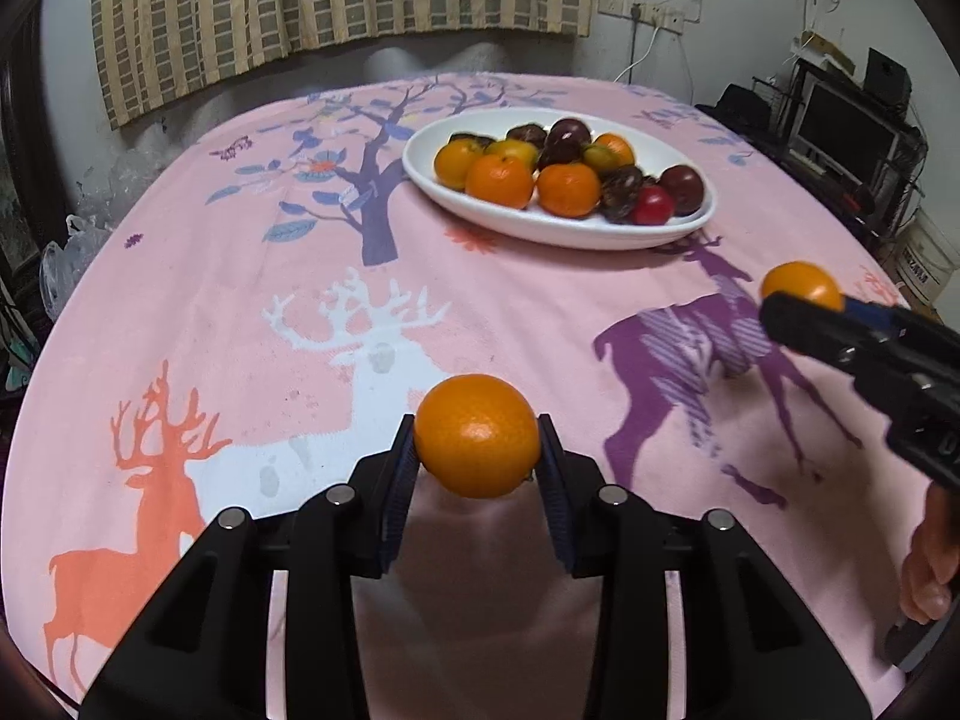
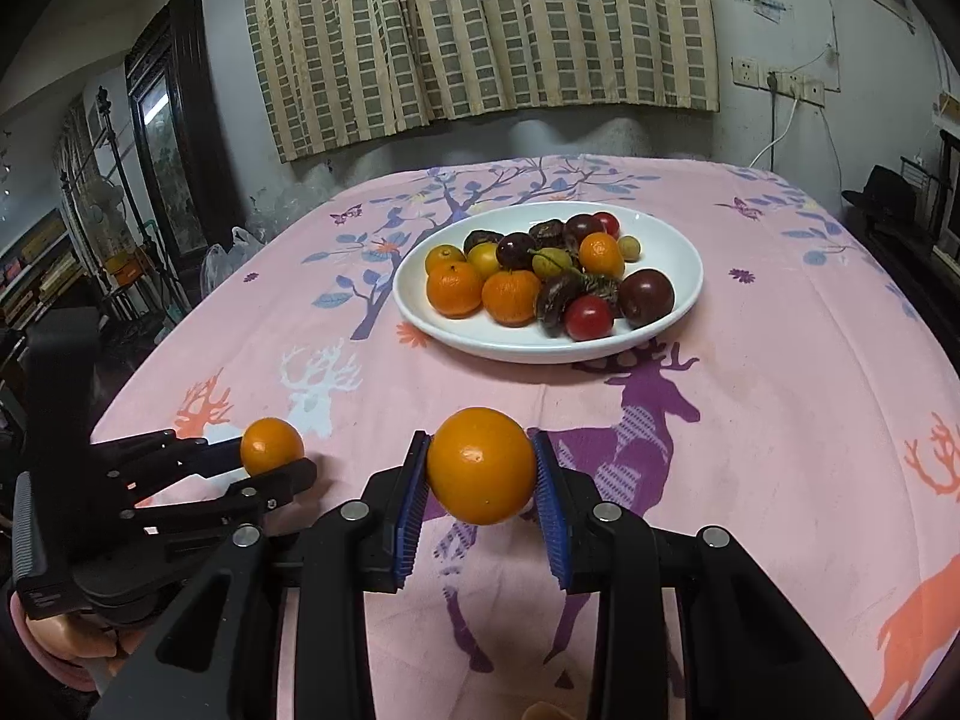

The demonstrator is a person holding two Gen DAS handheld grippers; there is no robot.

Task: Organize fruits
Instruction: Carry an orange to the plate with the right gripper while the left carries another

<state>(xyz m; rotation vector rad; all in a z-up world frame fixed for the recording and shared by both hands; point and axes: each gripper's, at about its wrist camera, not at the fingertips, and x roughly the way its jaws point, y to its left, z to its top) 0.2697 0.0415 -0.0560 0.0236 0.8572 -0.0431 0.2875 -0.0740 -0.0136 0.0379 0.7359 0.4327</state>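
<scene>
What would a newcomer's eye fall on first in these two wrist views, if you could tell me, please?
Most striking are the two oranges held up over the pink deer-print tablecloth: the left gripper clamps one orange and the right gripper clamps another orange. Beyond them, towards the far side of the table, a white oval plate is heaped with mandarins, dark plums and small red fruits.

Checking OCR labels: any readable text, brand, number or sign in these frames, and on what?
None readable.
White bucket: dark print, too blurred.
Wall papers: too small.
Shelf books: spines illegible.
Tablecloth: only deer and tree pictures, no words.
</scene>
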